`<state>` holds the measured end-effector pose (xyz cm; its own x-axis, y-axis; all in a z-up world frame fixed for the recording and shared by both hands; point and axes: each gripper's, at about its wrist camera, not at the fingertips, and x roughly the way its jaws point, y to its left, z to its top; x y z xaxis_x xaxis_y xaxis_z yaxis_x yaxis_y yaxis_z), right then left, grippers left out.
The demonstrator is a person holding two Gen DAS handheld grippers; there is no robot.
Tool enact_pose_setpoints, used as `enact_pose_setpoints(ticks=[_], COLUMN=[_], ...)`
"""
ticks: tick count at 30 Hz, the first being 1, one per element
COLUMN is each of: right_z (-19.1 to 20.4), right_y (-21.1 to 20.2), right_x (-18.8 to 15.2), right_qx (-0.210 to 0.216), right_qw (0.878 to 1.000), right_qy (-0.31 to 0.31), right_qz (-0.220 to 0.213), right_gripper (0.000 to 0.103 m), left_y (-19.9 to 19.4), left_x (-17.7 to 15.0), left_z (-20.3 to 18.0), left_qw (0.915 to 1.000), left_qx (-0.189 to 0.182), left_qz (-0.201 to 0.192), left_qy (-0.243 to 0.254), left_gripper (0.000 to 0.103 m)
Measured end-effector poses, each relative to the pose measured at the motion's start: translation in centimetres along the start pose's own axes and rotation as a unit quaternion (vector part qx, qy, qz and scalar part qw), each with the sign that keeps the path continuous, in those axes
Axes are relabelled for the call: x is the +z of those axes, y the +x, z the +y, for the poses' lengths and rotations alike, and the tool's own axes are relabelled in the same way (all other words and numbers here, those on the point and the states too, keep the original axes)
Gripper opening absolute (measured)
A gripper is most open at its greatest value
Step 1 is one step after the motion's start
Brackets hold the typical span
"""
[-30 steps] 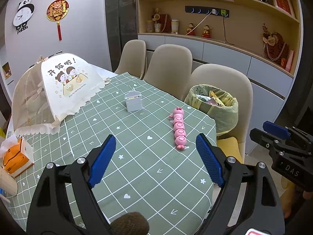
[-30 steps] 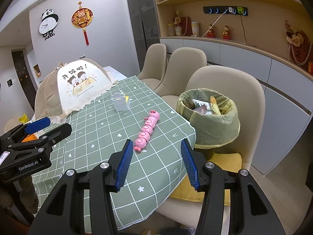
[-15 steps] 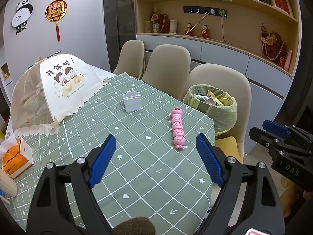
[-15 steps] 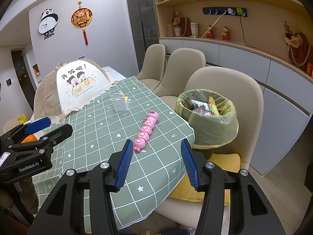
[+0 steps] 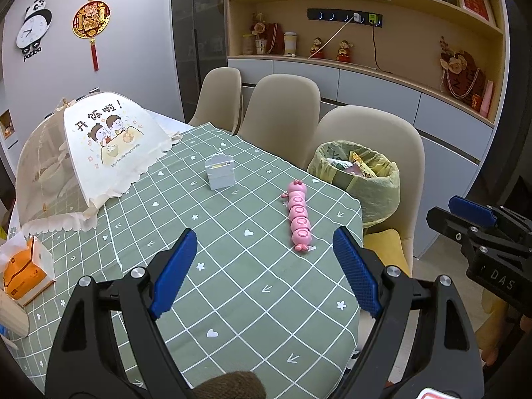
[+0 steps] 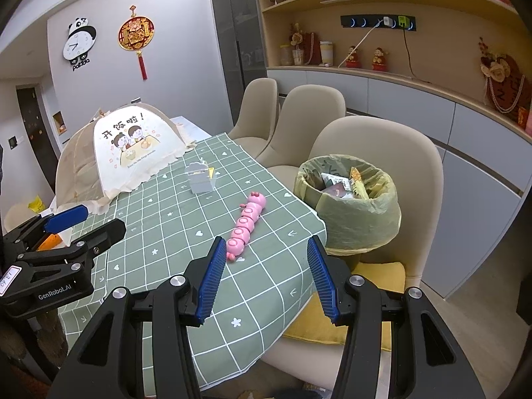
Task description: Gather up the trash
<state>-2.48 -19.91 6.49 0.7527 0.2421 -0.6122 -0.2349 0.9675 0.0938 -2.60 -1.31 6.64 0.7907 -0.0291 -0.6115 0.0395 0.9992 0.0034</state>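
Green checked cloth covers the tabletop (image 5: 232,299). At far left sits a mesh food cover (image 5: 83,153), then a small grey box (image 5: 220,175), then a pink caterpillar toy (image 5: 299,216) near the right edge. Right of it, a lined trash bin (image 5: 362,183) holding wrappers stands on a beige chair (image 5: 375,133). Left tool (image 5: 266,272) and right tool (image 6: 266,279) both gape apart, empty.

3 beige chairs (image 5: 369,139), 1 lined bin (image 5: 359,179), 1 pink caterpillar toy (image 5: 299,216), 1 grey box (image 5: 219,174), 1 food cover (image 5: 93,146), 1 tissue pack (image 5: 23,272), 2 grippers (image 5: 262,267)
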Motion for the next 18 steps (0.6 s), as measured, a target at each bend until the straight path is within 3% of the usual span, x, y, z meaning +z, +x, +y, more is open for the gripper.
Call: enact_pose_setpoints(ticks=[18], right_z=[0.03], right_y=[-0.29], right_x=[-0.09], right_qx=[-0.004], right_qw=[1.0], right_qy=[0.001], right_qz=[0.001], right_gripper=[0.048], left_y=[0.04], left_x=[-0.08], left_z=[-0.21], left_qw=[1.0], left_qx=[-0.005], left_qz=[0.0], left_qy=[0.002], left_gripper=[0.08])
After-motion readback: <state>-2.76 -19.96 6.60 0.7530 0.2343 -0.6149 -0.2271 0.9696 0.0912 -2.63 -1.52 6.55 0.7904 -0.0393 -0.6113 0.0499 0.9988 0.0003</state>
